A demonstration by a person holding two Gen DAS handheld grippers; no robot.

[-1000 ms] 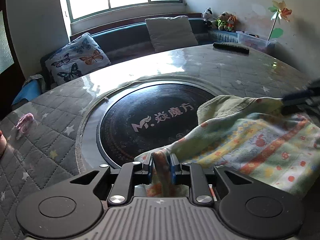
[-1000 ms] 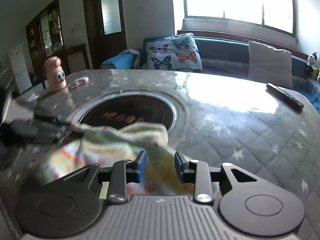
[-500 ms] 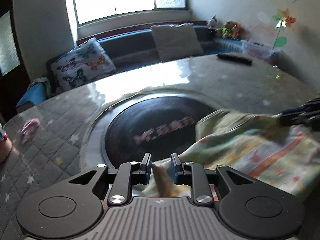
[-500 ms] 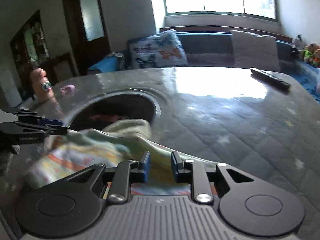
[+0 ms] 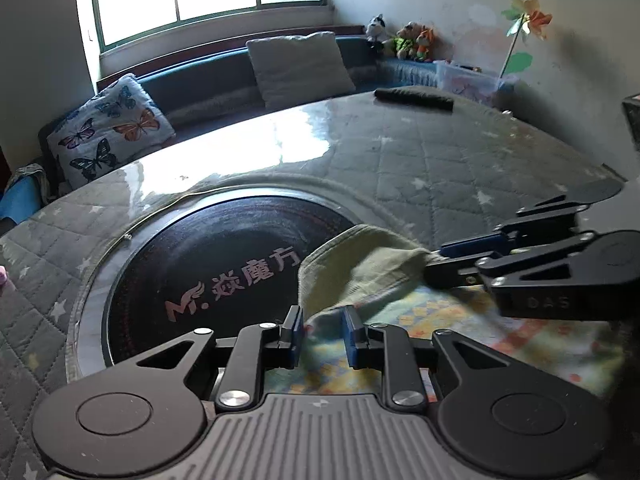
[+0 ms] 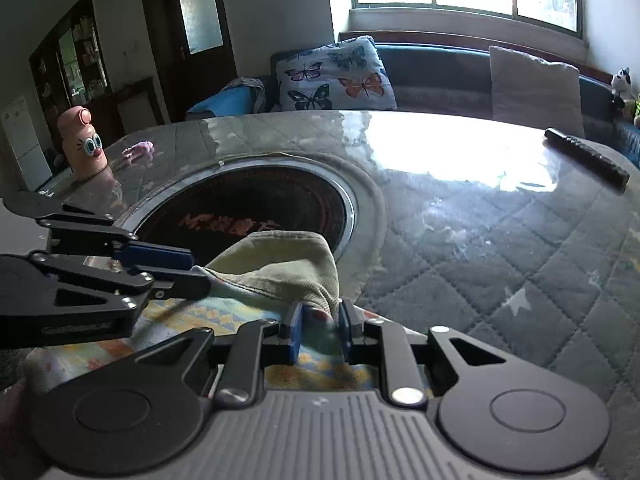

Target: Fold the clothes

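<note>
While the garment lies on the table, both my grippers sit low at its near side.

Garment: a small patterned cloth (image 5: pixel 460 320) with orange, yellow and blue print and a plain pale-green inner side (image 6: pixel 280 264); it lies on the quilted table cover (image 5: pixel 440 168), with its far fold reaching over the rim of the round black plate.
Fold: the pale-green part is turned over on top of the printed part, humped rather than flat.
Left gripper (image 5: pixel 322 336): my jaws stand apart with a clear gap; printed cloth shows in the gap, but the blue pads (image 5: pixel 296 334) do not press it. In the right wrist view it (image 6: pixel 188 270) comes in from the left, its tips at the edge of the green fold.
Right gripper (image 6: pixel 320 330): my jaws stand a little apart with cloth bunched between them; I cannot tell whether the pads (image 6: pixel 295 332) bite it. In the left wrist view it (image 5: pixel 444 260) enters from the right, tips at the green fold.
Round plate (image 5: pixel 208 264): black, sunk in the table centre, with pale lettering.
Remote control (image 6: pixel 586 160): dark, lying at the far side of the table, well apart from the cloth.
Pink toy figure (image 6: pixel 82 144): upright, with cartoon eyes, at the table's far left in the right wrist view.
Butterfly cushion (image 5: pixel 110 130): on the bench under the window.
</note>
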